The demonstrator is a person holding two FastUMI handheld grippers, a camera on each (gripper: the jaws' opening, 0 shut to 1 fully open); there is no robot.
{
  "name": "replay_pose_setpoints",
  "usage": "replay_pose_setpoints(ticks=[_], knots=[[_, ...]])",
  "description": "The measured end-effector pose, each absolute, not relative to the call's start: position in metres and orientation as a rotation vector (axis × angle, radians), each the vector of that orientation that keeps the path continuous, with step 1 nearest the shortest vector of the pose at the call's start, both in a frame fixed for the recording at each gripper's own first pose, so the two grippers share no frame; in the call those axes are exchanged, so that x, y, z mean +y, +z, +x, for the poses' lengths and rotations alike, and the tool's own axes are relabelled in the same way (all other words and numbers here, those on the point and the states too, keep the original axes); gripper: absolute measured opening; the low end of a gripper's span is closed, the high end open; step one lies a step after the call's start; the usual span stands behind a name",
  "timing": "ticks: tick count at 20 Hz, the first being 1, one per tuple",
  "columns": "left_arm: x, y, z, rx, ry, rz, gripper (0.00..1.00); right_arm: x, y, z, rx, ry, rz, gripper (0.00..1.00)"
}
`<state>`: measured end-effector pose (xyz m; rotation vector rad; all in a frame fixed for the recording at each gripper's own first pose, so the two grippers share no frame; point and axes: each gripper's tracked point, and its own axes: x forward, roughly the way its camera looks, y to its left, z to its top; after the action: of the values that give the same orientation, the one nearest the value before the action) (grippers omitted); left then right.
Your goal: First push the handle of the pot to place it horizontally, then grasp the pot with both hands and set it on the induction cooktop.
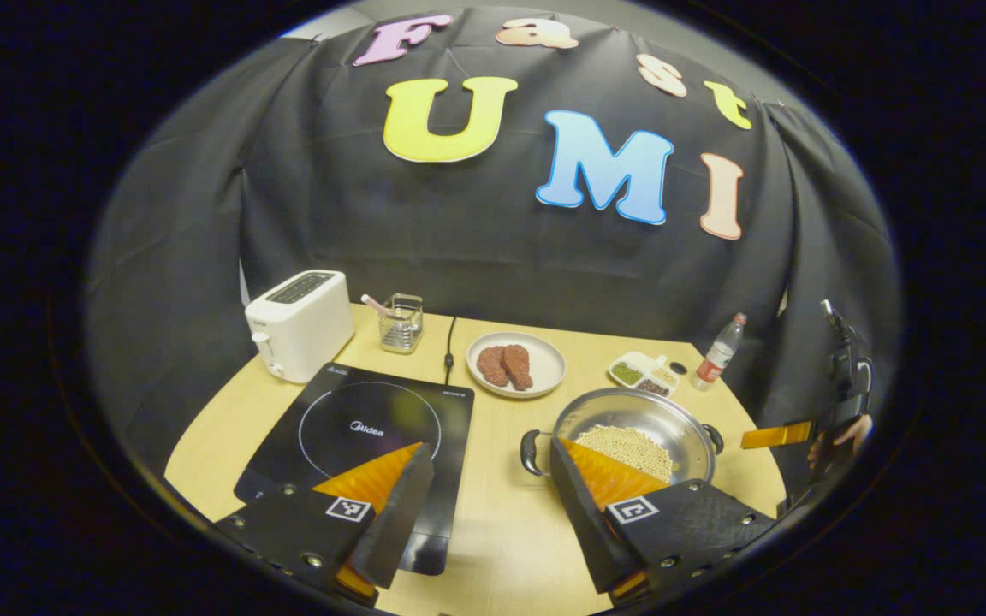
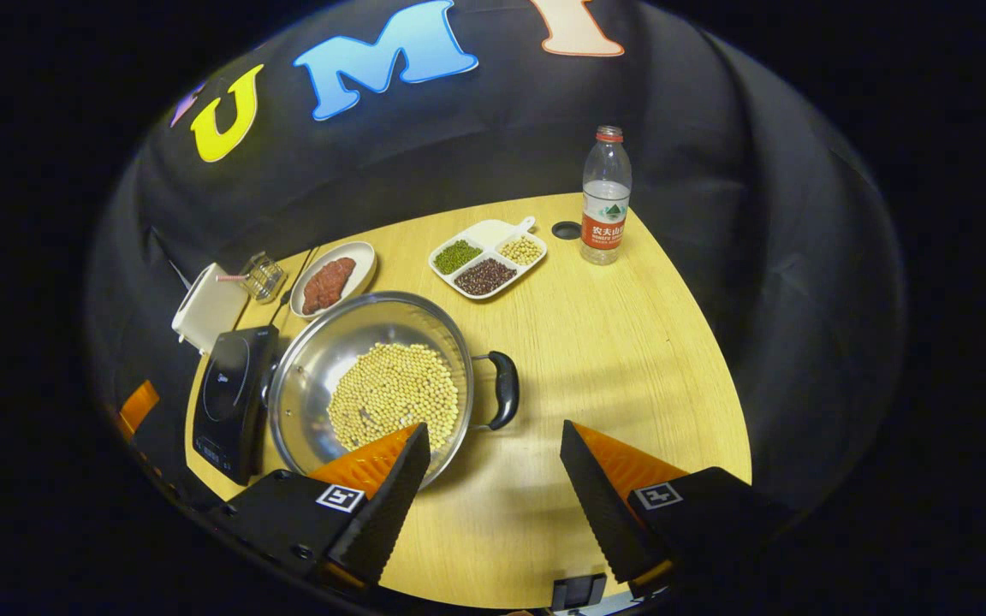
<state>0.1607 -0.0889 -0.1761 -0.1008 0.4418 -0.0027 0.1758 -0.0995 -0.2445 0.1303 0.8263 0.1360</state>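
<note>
Here your left gripper (image 1: 487, 492) hangs wide above the near desk (image 1: 501, 530), between the induction cooktop (image 1: 356, 436) and the pot (image 1: 630, 432). The pot, holding pale beans, sits on the desk just right of the cooktop, its handles out to left and right. Your right gripper (image 2: 493, 479) spreads wide near the pot's right handle (image 2: 506, 389), not touching it.

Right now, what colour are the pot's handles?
Black, clearest in the right gripper view: the pot has a black looped handle.
</note>
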Motion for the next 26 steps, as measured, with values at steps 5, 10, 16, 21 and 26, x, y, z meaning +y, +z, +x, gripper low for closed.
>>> replay_pose_setpoints(ticks=[5,10,16,21,26], knots=[[-0.094,-0.192,0.199,0.502,-0.084,-0.154,0.84,-0.085,-0.235,0.192,0.824,0.141,0.156,0.98],[-0.115,-0.230,0.232,0.593,-0.145,-0.202,0.82,-0.082,-0.242,0.217,0.835,0.146,0.173,0.98],[-0.148,-0.285,0.264,0.725,-0.198,-0.290,0.84,-0.089,-0.269,0.237,0.867,0.149,0.140,0.98],[-0.165,-0.329,0.279,0.822,-0.212,-0.305,0.85,-0.087,-0.296,0.243,0.909,0.191,0.089,0.98],[-0.167,-0.358,0.289,0.877,-0.198,-0.295,0.85,-0.081,-0.321,0.248,0.943,0.217,0.068,0.98]])
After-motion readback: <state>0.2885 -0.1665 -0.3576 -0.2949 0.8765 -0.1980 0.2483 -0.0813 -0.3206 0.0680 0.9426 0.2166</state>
